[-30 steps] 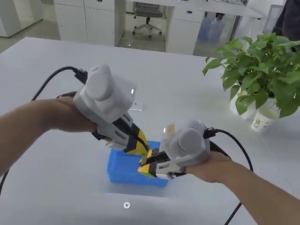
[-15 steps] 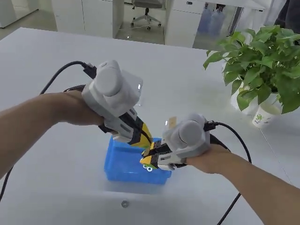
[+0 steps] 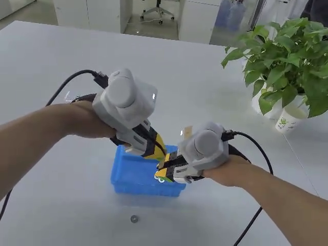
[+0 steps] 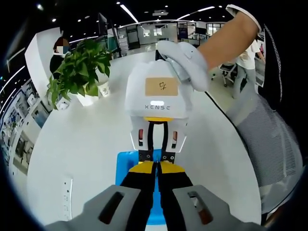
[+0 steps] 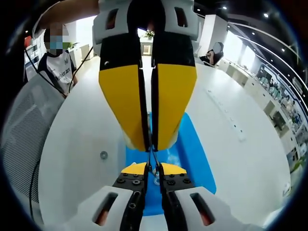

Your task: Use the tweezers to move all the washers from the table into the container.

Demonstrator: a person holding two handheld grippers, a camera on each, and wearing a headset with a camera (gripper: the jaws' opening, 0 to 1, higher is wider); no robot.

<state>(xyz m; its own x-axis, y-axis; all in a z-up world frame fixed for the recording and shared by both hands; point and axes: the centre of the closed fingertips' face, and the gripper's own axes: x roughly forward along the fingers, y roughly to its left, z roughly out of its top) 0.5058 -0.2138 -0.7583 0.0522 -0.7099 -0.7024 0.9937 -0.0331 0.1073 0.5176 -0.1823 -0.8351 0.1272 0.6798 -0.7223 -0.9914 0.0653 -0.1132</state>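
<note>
Left gripper point(image 4: 157, 164) pinches thin metal tweezers point(image 5: 153, 157) over blue plastic container point(image 3: 123, 185). Cannot tell right gripper point(image 5: 154, 168) grip. 1 small metal washer point(image 3: 134, 219) lies on the white counter point(image 3: 66, 210), toward the person.

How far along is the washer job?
Done: the count inside the blue container is unclear. In hand: left gripper shut on the tweezers, meeting the right gripper over the container. Left: at least one washer on the table beside it.
</note>
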